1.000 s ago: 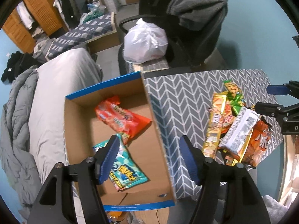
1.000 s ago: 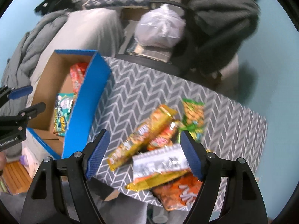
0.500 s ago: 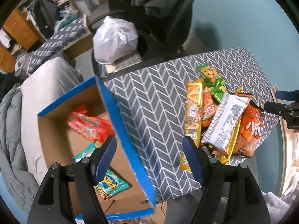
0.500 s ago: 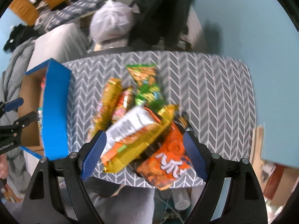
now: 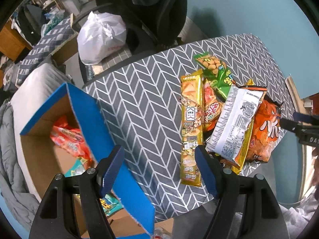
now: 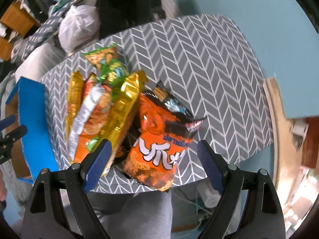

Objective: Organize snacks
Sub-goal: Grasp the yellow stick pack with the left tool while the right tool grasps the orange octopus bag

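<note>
My two grippers hang over the snack pile on the gray zigzag table [image 5: 139, 103].

My left gripper [image 5: 159, 167] is wide apart, holding nothing, by the long gold pack [image 5: 190, 123]. My right gripper [image 6: 153, 159] is wide apart around the orange bag [image 6: 157, 139], maybe not touching. The blue box [image 5: 95, 127] beside the table holds a red pack [image 5: 68, 139].

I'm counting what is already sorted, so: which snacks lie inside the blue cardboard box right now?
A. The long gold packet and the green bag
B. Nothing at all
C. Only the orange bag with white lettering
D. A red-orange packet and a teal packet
D: the left wrist view shows a red-orange packet and a teal packet on the floor of the blue cardboard box, while the other snacks lie piled on the table.
</note>
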Available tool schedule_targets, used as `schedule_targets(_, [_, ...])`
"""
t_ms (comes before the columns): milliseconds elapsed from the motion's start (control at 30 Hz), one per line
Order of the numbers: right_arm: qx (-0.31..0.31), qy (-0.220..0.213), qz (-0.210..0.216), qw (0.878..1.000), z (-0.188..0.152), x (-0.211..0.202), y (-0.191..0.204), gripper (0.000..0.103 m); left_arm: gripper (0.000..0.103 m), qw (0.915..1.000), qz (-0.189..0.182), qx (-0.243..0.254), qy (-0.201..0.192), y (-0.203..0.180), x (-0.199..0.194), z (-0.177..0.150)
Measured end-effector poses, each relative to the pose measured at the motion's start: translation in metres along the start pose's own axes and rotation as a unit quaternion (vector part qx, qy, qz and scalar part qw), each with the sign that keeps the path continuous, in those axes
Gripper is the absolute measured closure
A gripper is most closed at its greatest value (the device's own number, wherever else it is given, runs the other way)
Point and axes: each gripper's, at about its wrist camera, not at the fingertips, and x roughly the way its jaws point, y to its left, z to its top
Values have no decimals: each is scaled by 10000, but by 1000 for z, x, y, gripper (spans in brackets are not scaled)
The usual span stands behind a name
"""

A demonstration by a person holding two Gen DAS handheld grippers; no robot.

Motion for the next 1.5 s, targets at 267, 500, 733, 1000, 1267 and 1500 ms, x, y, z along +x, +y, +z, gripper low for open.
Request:
schedule_targets(267, [470, 170, 82, 9987, -15, 37, -11, 16, 29, 9999, -84, -112, 96, -3, 21, 2])
schedule_targets(500, [697, 198, 108, 9973, -21, 72, -12, 16, 27, 9990, -267, -313, 194, -8, 38, 6])
schedule_targets(733, [535, 199, -29, 9984, -20, 90, -1, 18, 27, 9989, -256, -271, 289, -19, 51, 11])
schedule_targets(1000, [181, 169, -22, 9997, -22, 84, -3, 56, 27, 9978, -405, -385, 355, -26, 64, 22])
schedule_targets(1267, [7, 82, -25, 10000, -16, 59, -25, 62, 27, 9974, -390, -236, 549, -40, 89, 31])
schedule_targets(1500, [-144, -25, 56, 9999, -3, 40, -47, 62, 27, 9973, -318, -136, 642, -45, 109, 31])
